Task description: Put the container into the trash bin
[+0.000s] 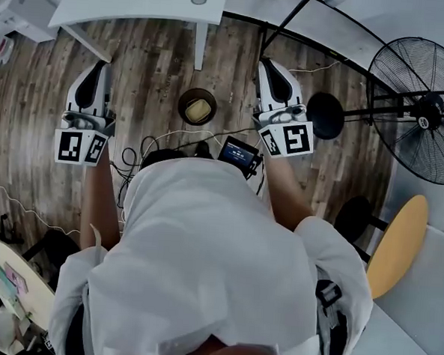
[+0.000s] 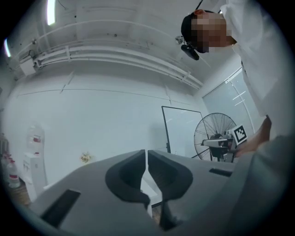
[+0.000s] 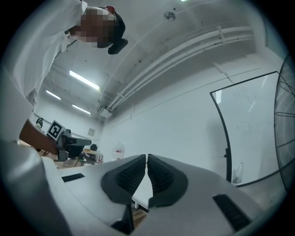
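The container [image 1: 198, 110] lies inside the trash bin [image 1: 180, 107]. It is small in the head view, but it looks like a pale yellow tub. The trash bin is round and dark. It stands on the wood floor [image 1: 146, 63], near the leg of the white table [image 1: 135, 3].

The left gripper [image 1: 101, 66] is in the air to the left of the bin, well apart from it. Its fingers [image 2: 126, 177] are pressed together, with nothing between them. The right gripper [image 1: 269, 63] is in the air to the right of the bin. Its fingers [image 3: 129, 177] are clenched too and hold nothing. Both grippers point away from the person [image 1: 202, 262], who wears a white top.

Some cables [image 1: 129, 160] lie on the floor close to the person. A big black fan [image 1: 425, 110] stands far off to the right.
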A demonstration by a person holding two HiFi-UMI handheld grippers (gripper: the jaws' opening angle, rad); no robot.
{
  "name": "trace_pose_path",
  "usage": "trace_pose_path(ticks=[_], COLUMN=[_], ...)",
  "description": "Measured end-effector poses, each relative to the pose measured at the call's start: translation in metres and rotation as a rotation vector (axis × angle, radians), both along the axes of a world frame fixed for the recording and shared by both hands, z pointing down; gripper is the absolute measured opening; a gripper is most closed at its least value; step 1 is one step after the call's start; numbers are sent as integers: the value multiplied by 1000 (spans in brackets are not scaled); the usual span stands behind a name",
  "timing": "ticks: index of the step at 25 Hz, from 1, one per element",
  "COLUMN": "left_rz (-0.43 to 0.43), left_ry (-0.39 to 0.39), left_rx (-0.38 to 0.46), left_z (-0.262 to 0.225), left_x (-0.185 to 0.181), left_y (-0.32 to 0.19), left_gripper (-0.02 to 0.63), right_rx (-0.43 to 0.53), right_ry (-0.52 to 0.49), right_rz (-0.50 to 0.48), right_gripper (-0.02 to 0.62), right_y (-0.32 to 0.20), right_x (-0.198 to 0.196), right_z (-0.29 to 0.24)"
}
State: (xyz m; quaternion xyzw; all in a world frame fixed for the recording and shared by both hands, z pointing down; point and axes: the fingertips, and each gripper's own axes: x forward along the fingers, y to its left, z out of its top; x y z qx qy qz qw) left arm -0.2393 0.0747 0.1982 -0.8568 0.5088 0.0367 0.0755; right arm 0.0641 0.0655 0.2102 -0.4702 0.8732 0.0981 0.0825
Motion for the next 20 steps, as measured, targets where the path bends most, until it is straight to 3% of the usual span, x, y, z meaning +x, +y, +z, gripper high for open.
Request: trace_pose_path(ticks=[6, 17, 20], left_rz=[16, 70, 60], left_ry=[66, 4, 24], left_rx=[-87, -148, -161], left_z=[34, 64, 75], left_x=[-10, -20, -20], left_y=[31, 109, 125], left_gripper=[15, 15, 15], right_rx=[-41, -144, -169], right_ry=[7, 65, 75], right_rz=[30, 35, 26], right_gripper=[38, 38, 38], right_y=[27, 107, 128], right_x=[-22, -68, -68], right_z=[21, 46, 56])
